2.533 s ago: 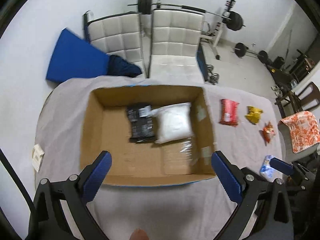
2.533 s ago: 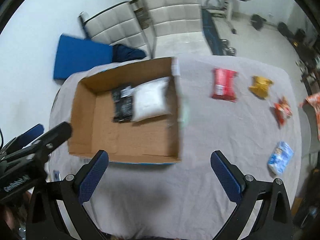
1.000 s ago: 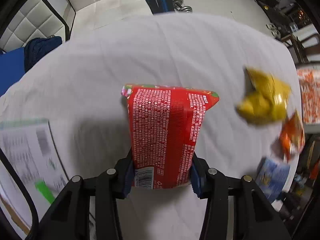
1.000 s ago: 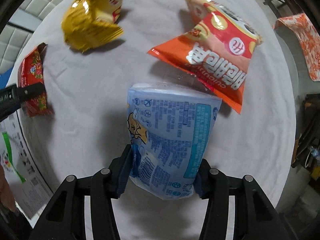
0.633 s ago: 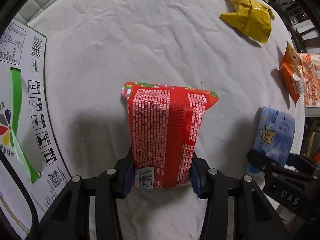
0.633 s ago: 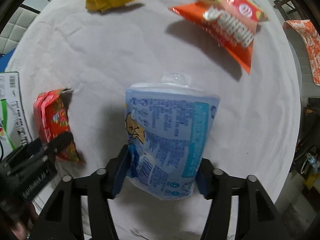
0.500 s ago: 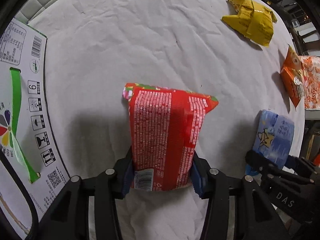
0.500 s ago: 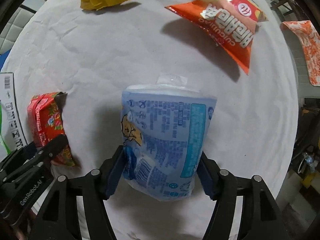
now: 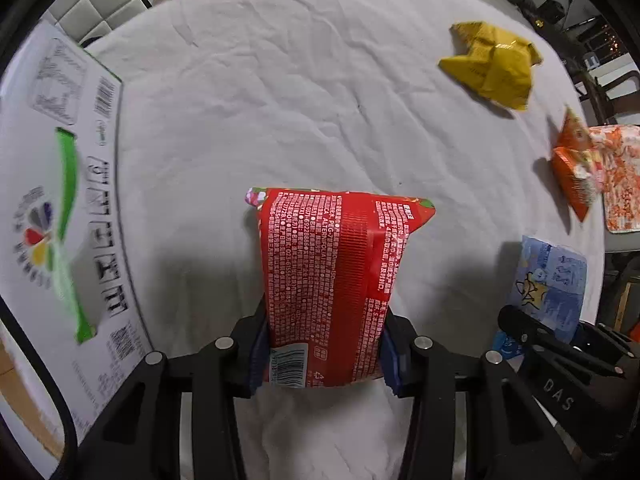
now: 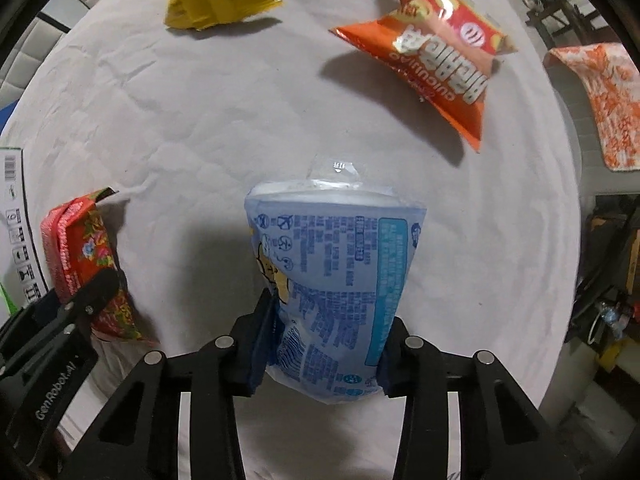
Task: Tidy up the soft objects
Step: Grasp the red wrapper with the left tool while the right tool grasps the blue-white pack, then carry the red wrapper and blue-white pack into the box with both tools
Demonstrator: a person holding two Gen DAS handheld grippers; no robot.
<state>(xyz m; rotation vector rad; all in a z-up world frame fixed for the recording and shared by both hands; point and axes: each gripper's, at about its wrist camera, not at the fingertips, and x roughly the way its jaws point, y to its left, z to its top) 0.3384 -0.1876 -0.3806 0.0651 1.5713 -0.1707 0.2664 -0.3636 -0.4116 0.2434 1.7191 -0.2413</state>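
left gripper clenched on red packet, right gripper on blue pouch; carry level to carton, easy squeeze

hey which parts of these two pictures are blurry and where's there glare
Left wrist view: the box print at the left edge is motion-smeared; the red pack in the left claw is sharp. Right wrist view: mostly sharp, with glare on the orange bag and the clear tab topping the blue pack.
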